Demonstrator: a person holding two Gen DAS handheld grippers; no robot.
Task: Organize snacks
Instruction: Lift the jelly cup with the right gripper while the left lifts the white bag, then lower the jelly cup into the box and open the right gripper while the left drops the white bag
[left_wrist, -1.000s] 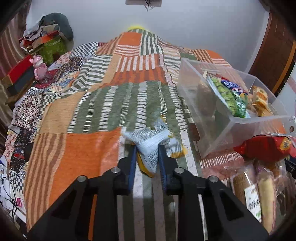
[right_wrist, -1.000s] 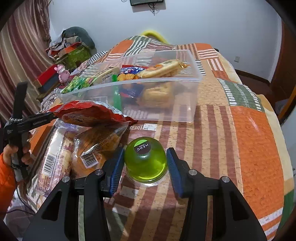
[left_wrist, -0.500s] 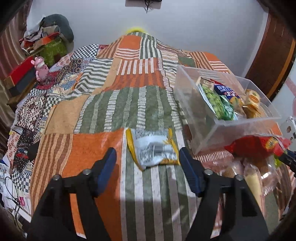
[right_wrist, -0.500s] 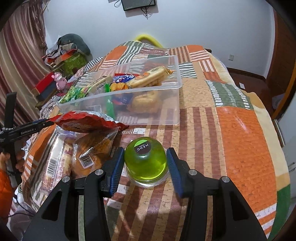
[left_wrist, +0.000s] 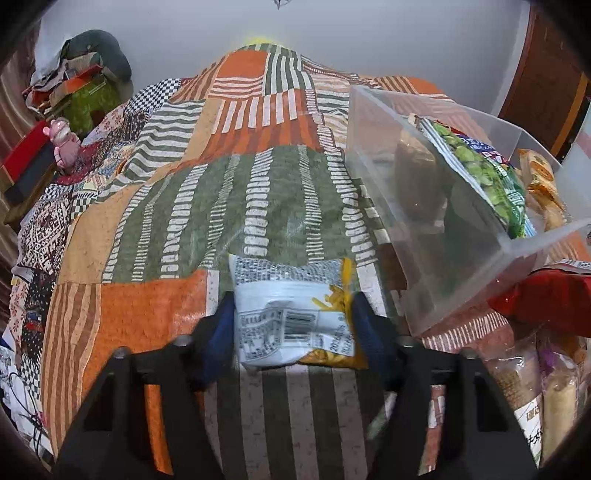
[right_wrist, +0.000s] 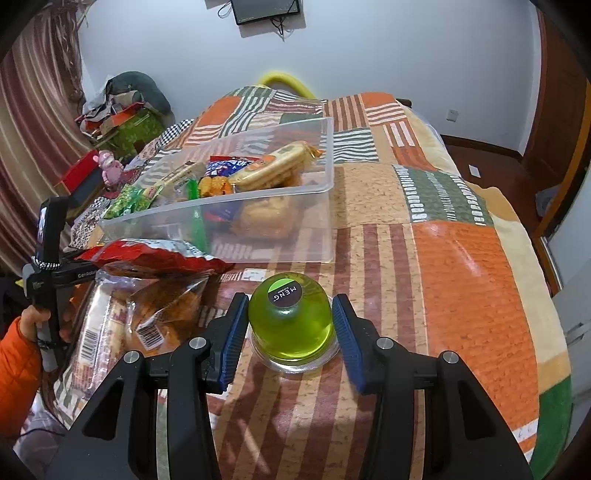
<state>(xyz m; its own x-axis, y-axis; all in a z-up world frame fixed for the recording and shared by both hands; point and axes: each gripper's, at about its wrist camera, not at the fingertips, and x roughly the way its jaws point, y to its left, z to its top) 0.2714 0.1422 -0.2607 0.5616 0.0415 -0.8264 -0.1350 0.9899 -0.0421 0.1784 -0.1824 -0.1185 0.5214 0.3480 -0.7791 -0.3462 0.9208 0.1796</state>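
A white and yellow snack packet (left_wrist: 295, 317) lies on the patchwork bedspread, between the fingers of my left gripper (left_wrist: 293, 325), whose blue pads press against both its sides. A clear plastic bin (left_wrist: 461, 236) holding several snack bags stands to its right; it also shows in the right wrist view (right_wrist: 280, 206). My right gripper (right_wrist: 290, 332) is open around a green jelly cup (right_wrist: 291, 321) that stands upside down on the bed, with small gaps on both sides.
A red snack bag (right_wrist: 155, 256) and clear bread packets (right_wrist: 147, 314) lie in a pile left of the jelly cup, in front of the bin. The left hand-held gripper (right_wrist: 48, 266) shows at the far left. The bed edge drops off at the right.
My left gripper let go of the packet and opened wide, then moved forward and closed in around the packet again. The right gripper stayed open around the jelly cup, with the view lifting slightly.
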